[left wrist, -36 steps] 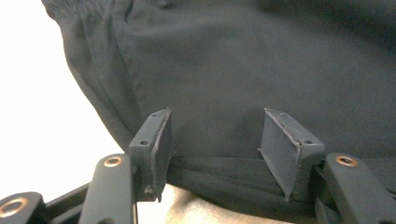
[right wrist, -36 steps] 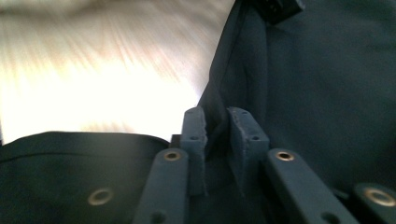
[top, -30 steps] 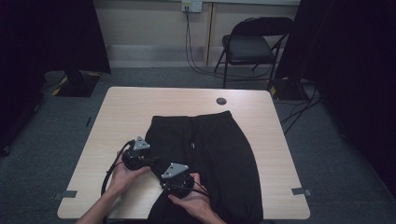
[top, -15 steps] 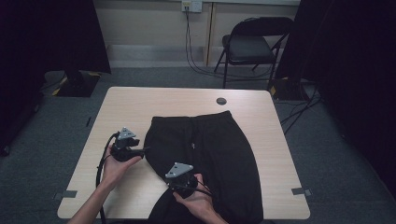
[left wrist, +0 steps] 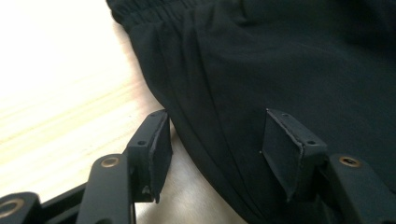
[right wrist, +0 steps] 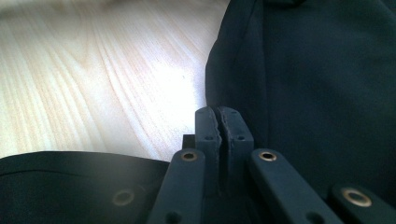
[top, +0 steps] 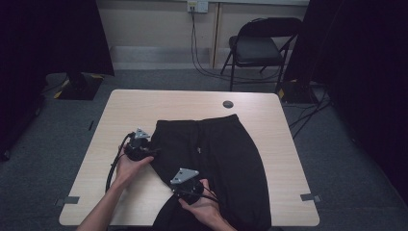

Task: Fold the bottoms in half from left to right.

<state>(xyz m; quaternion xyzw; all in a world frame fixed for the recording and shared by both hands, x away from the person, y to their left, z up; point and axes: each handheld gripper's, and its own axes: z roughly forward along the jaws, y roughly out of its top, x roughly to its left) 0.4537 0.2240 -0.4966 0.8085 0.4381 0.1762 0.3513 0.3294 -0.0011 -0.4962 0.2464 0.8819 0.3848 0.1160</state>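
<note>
Trousers (left wrist: pixel 289 60) edge between spread left gripper (left wrist: pixel 212 149) jaws; right gripper (right wrist: pixel 223 123) pressed together alongside.

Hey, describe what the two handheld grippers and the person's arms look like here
Both are black handheld units. The left gripper and right gripper each carry a grey three-cornered plate on top and trail a black cable. Up close, each has two black jaws on flat link bars with brass-coloured rivets; the left gripper's pads are flat, rectangular and dark. The forearms are bare, with no sleeves visible.
</note>
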